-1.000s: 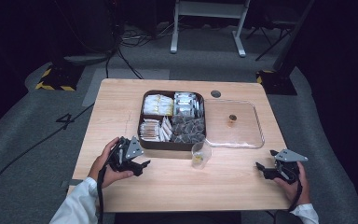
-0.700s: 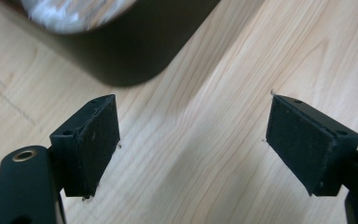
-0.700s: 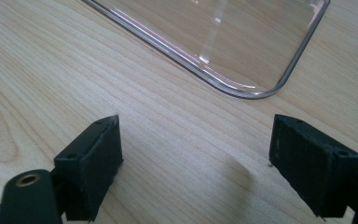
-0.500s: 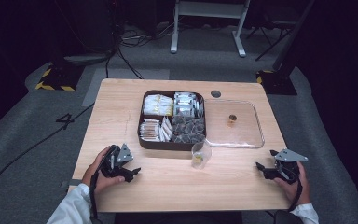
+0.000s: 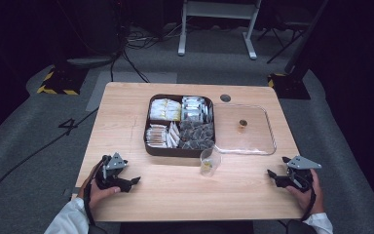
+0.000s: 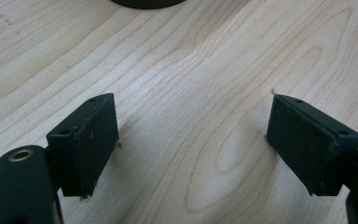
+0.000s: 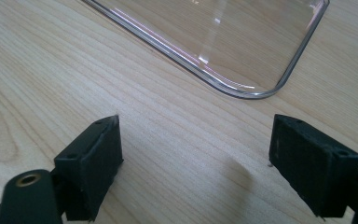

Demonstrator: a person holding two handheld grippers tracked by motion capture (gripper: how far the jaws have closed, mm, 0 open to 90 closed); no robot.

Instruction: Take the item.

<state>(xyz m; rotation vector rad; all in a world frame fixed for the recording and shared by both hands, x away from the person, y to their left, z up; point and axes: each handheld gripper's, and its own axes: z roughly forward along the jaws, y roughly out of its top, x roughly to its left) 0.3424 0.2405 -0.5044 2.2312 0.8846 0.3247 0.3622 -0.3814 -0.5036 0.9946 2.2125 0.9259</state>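
Both tools sit low at the near edge of the worktop [image 5: 126, 112], one at each corner. The left tool [image 5: 132, 181] rests in a hand at the near left, jaws spread wide and pointing right along the front edge, nothing between them but bare wood grain; in the left gripper view the tool [image 6: 191, 140] hangs just above the boards with the dark rim of the tray [image 6: 144, 3] at the top. The right tool [image 5: 271, 174] is released too, jaws gaping, aimed left toward the middle; in the right gripper view the tool [image 7: 196, 154] faces the rounded corner of the clear lid [image 7: 242, 56], near but apart. The lid [image 5: 263, 139] lies flat, long axis running away from the person, touching the right side of the tray [image 5: 147, 141], which is packed with sachets in four compartments. A small cup [image 5: 209, 161] stands upright just in front of the tray, between the two tools and well apart from both.
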